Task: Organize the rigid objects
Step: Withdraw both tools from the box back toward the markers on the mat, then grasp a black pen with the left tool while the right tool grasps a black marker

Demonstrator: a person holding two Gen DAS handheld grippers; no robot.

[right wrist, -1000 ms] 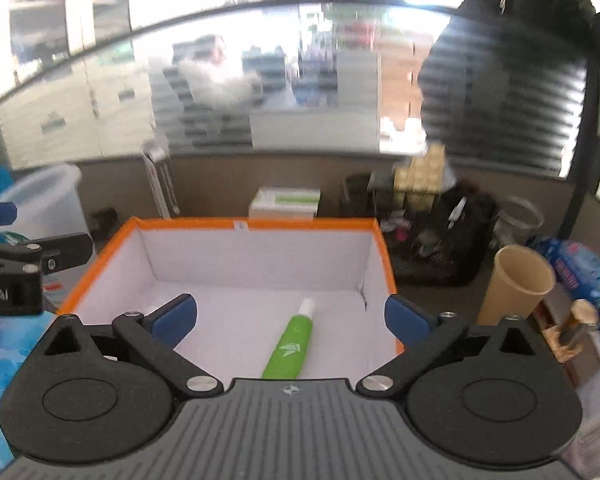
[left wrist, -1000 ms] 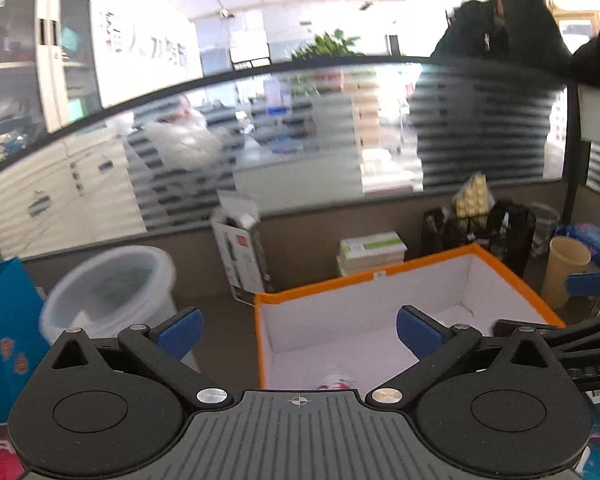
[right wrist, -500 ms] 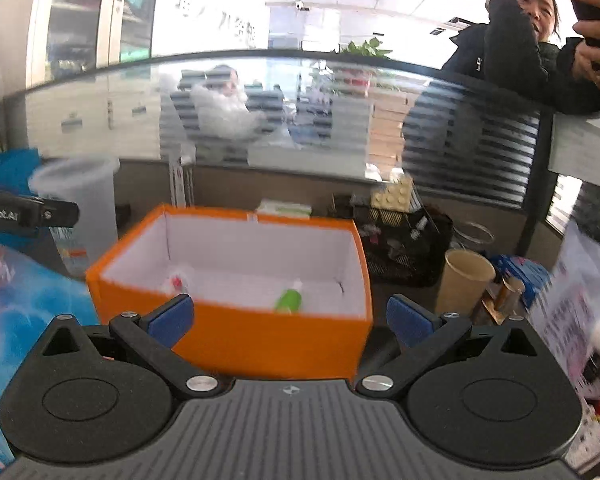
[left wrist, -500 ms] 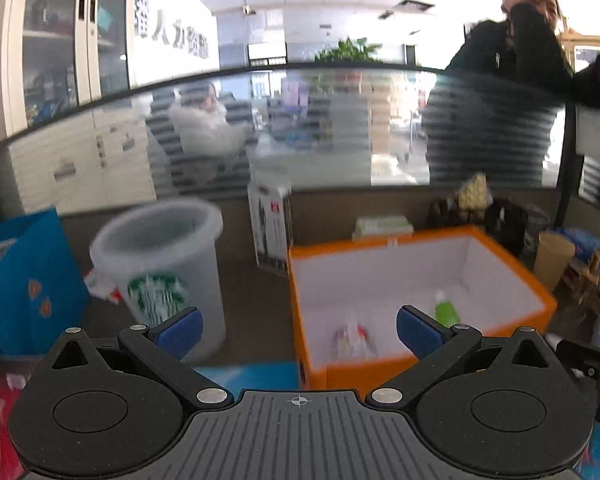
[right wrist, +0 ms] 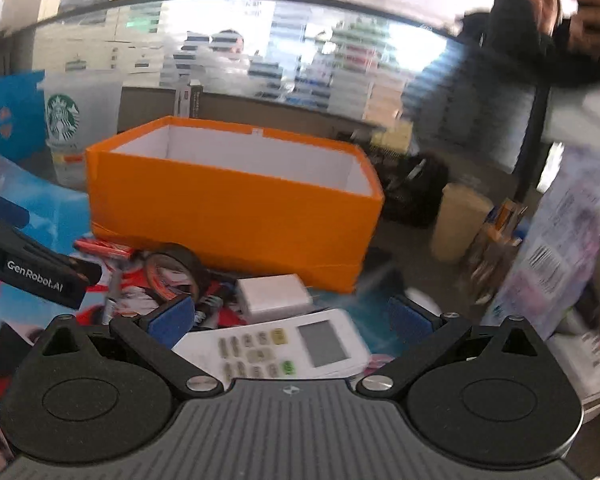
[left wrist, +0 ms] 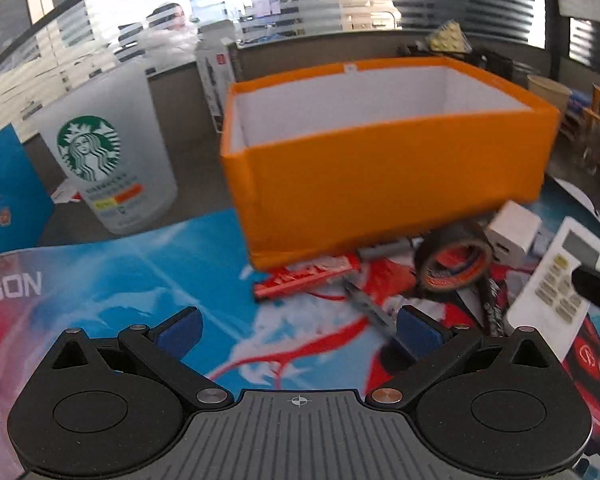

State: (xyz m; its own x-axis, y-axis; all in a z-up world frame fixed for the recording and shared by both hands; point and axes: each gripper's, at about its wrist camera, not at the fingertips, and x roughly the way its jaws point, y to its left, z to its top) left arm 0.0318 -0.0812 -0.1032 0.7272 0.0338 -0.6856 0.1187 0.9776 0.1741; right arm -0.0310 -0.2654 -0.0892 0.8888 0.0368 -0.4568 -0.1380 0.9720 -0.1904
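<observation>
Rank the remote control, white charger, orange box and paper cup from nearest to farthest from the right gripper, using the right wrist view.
Measured from the right gripper:
1. Remote control, between the fingers.
2. White charger, just beyond, slightly left.
3. Orange box, behind the charger.
4. Paper cup, far right, back.

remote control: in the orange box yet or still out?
Out. The white remote control lies face up on the mat in front of the orange box, between the open fingers of the right hand-held gripper, not gripped.

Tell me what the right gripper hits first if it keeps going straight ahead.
Most likely the white remote control, lying flat between the open right gripper's fingers. Beyond it sit the white charger and the orange box; depth is uncertain.
</observation>
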